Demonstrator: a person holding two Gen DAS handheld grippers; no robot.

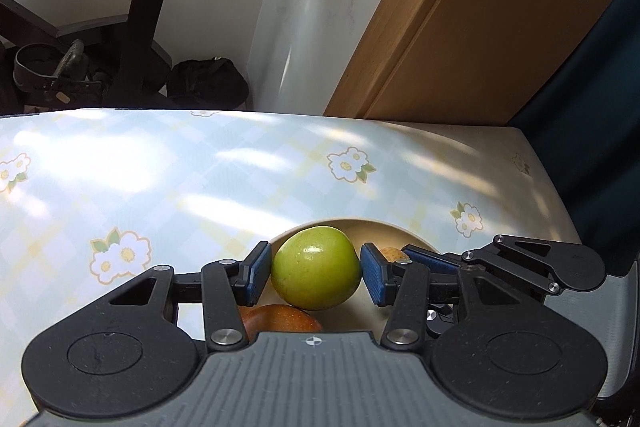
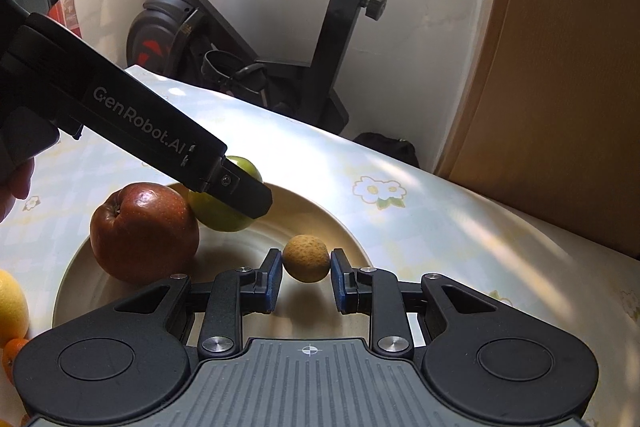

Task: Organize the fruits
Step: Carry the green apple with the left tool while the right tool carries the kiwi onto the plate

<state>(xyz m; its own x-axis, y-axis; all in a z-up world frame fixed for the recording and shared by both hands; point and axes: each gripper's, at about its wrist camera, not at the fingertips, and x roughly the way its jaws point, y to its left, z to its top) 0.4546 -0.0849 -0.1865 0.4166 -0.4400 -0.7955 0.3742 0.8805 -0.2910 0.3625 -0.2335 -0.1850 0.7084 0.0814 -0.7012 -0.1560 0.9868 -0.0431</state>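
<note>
A green apple (image 1: 316, 269) sits between the blue pads of my left gripper (image 1: 315, 277), which is shut on it over the cream plate (image 1: 404, 229). A red apple (image 1: 280, 321) lies just below it on the plate. In the right wrist view my right gripper (image 2: 306, 265) is shut on a small tan round fruit (image 2: 306, 258) above the plate (image 2: 340, 227). The red apple (image 2: 144, 231) stands at the plate's left side. The green apple (image 2: 222, 217) is behind it, partly hidden by my left gripper (image 2: 250, 197). Whether the green apple touches the plate I cannot tell.
A yellow citrus fruit (image 2: 10, 303) and a small orange (image 2: 12, 351) lie left of the plate. The floral tablecloth (image 2: 400, 219) stretches away behind it. An exercise bike (image 2: 240, 47) and a wooden panel (image 2: 560, 67) stand beyond the table's far edge. A hand (image 2: 12, 183) shows at the left.
</note>
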